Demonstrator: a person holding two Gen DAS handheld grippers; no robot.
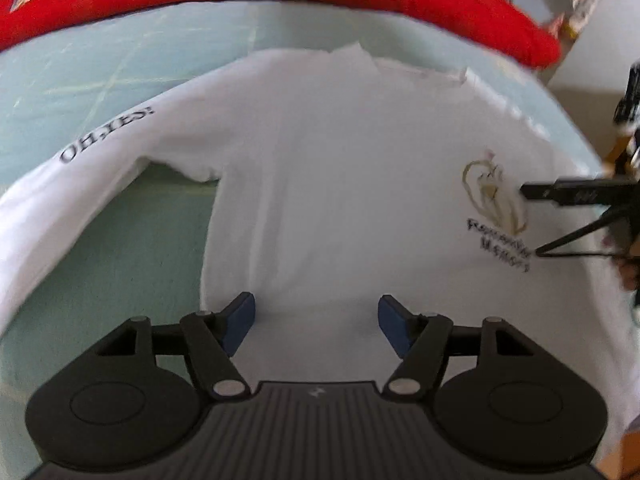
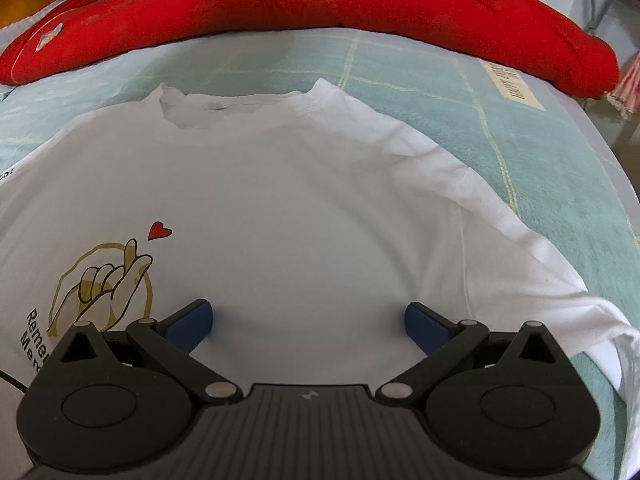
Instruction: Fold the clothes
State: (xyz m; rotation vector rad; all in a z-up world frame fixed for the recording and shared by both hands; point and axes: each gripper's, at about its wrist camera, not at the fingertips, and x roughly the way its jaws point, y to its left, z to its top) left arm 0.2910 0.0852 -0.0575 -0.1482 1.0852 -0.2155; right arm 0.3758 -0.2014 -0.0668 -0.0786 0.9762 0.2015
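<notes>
Beneath both claws a pale green checked bedspread (image 2: 460, 128) is stretching away as the work surface, and lying across its far edge, well beyond the fingertips, a long red garment or cushion (image 2: 320, 0) is sitting clear of the folding area. Spreading flat on the bedspread, directly under and ahead of both claws, a white T-shirt (image 2: 300, 200) is lying face up with its collar (image 2: 208, 110) pointing away from the claws; that flat, smoothed lay would suit a shirt about to be folded or one merely laid out, and the views are not settling which. Its right sleeve (image 2: 540, 260) is trailing off beyond the right claw's outer finger, while its left sleeve, printed "OH,YES!" (image 1: 104, 136), is angling out past the left claw's outer finger, so both sleeves are lying open rather than tucked in. Hovering low over the hem end, the left gripper (image 1: 316, 320) is holding its blue pads spread wide with nothing between them, and the right gripper (image 2: 308, 324) is likewise gaping wide and empty over the chest, just beside the finger-heart print (image 2: 108, 280). Smallest of all, a red heart (image 2: 160, 231) is sitting just above that print.
</notes>
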